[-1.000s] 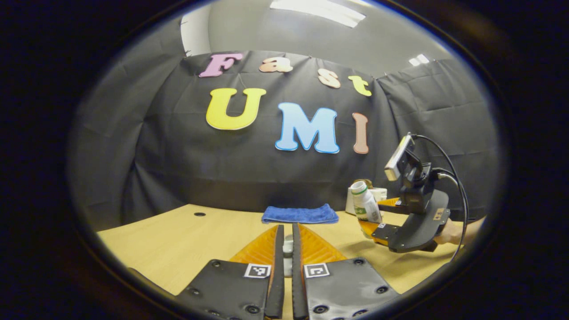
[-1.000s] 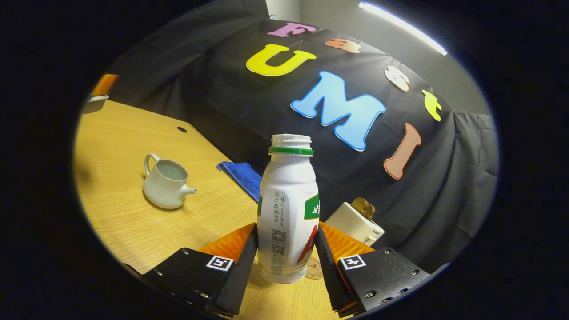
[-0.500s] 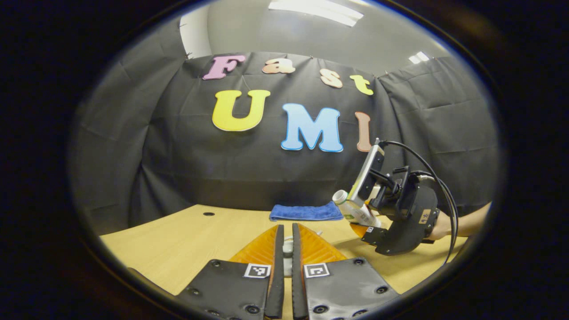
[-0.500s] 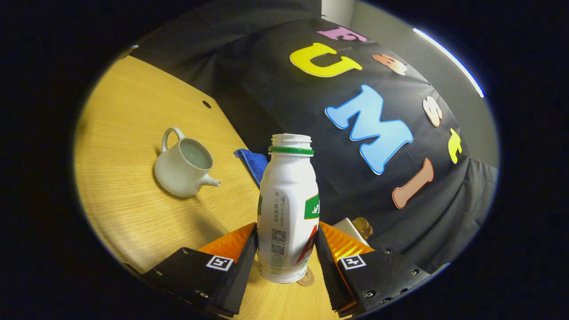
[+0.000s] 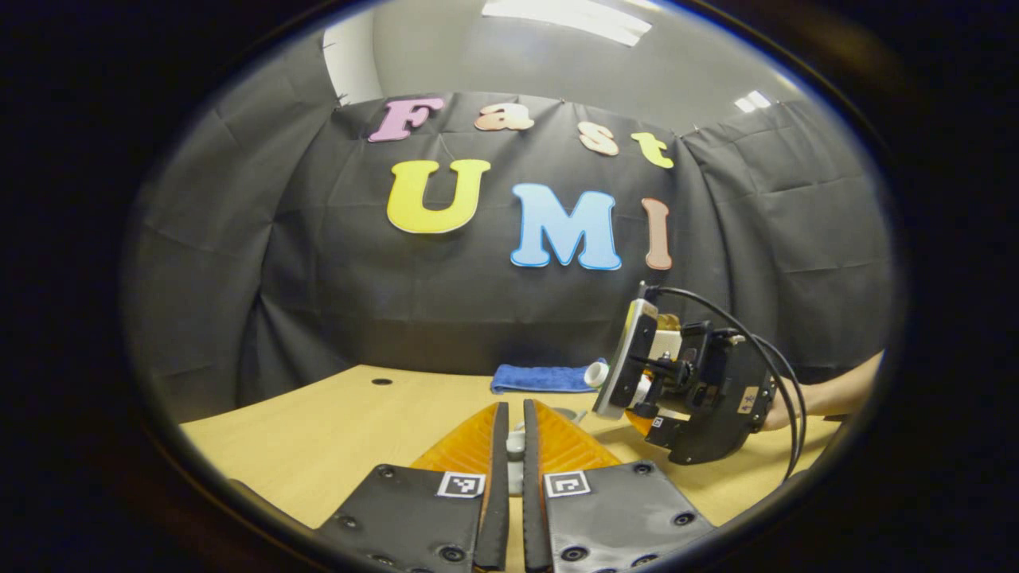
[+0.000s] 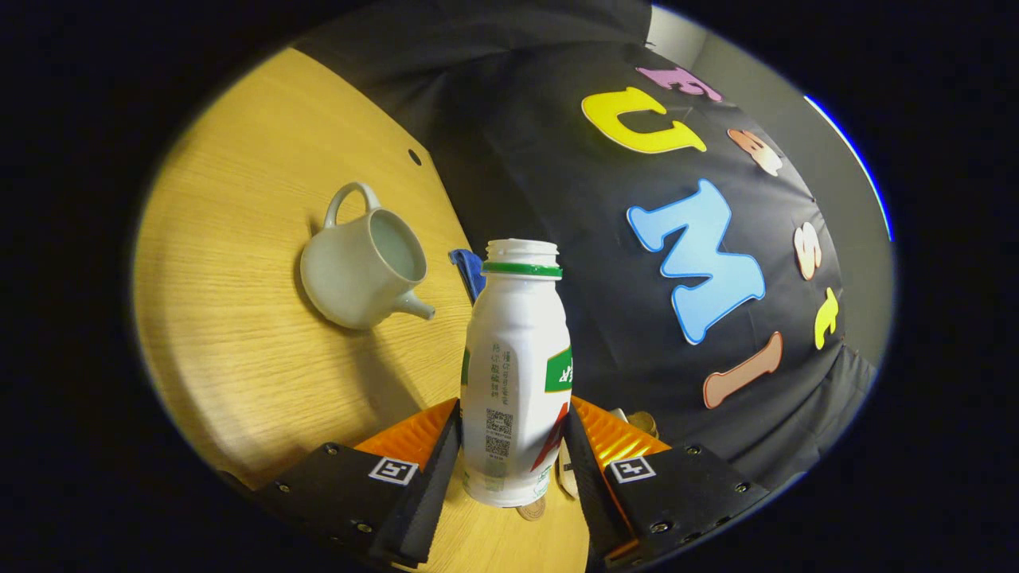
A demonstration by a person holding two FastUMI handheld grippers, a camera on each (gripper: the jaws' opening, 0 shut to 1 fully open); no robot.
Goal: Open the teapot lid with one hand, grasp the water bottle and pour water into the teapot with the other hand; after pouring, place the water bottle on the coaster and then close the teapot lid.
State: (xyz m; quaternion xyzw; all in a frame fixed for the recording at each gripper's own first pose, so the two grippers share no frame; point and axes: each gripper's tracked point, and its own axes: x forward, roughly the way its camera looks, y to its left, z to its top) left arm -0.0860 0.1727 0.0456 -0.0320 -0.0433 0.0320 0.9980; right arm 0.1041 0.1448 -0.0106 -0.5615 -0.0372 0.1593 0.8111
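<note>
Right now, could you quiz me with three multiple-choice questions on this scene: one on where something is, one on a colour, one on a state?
1. The folded cloth lies:
A. at the table's far edge by the wall
B. inside the teapot
C. under the bottle

2. The ring below the bottle's mouth is:
A. red
B. green
C. blue

3. The teapot is:
A. lidded
B. open on top
C. tipped over

Answers:
1. A, the left gripper view shows it at the foot of the black cloth.
2. B, a green band circles the neck.
3. B, its hollow inside shows, and it stands on its base.
</note>
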